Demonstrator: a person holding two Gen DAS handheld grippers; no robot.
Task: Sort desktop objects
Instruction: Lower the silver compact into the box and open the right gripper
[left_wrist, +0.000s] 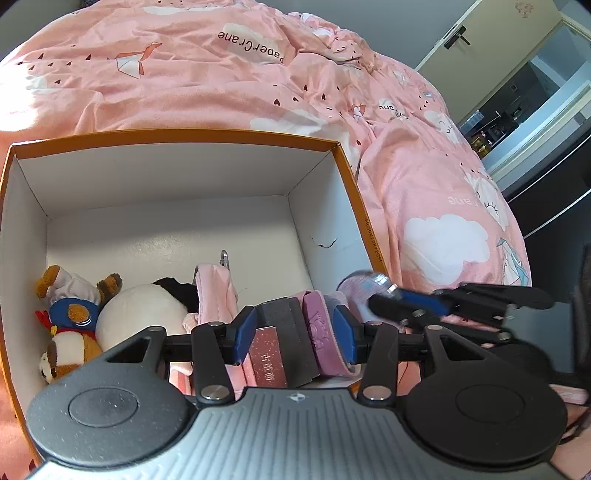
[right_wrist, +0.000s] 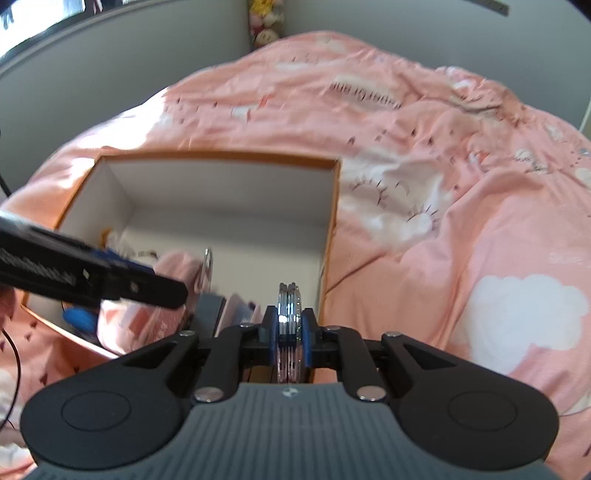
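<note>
- Stowing the discs looks like the step in hand: the target is the orange box (left_wrist: 177, 134) on the pink duvet (left_wrist: 184, 92). Its far half is bare floor, so aim there.
- Left gripper (left_wrist: 295, 334): half-closed over the near end of the box, flanking a grey block (left_wrist: 284, 317) and a purple strap (left_wrist: 317, 325). Can't tell if the pads bear on them. Keep it clear of the right hand's path.
- Right gripper (right_wrist: 290, 328): clenched on a stack of clear round discs (right_wrist: 290, 299), held edge-on over the near right corner of the box.
- Advice: clear the rim, go low, then release, since the discs could roll or scatter.
- Plush toys (left_wrist: 74, 314) fill the near left corner, so avoid it.
- Writing: the duvet reads "PaperCrane", repeated.
- The box's outer side carries a small code line (left_wrist: 371, 240), too small to read.
- Red box (left_wrist: 267, 358) beside the grey block: Chinese characters, illegible to me.
</note>
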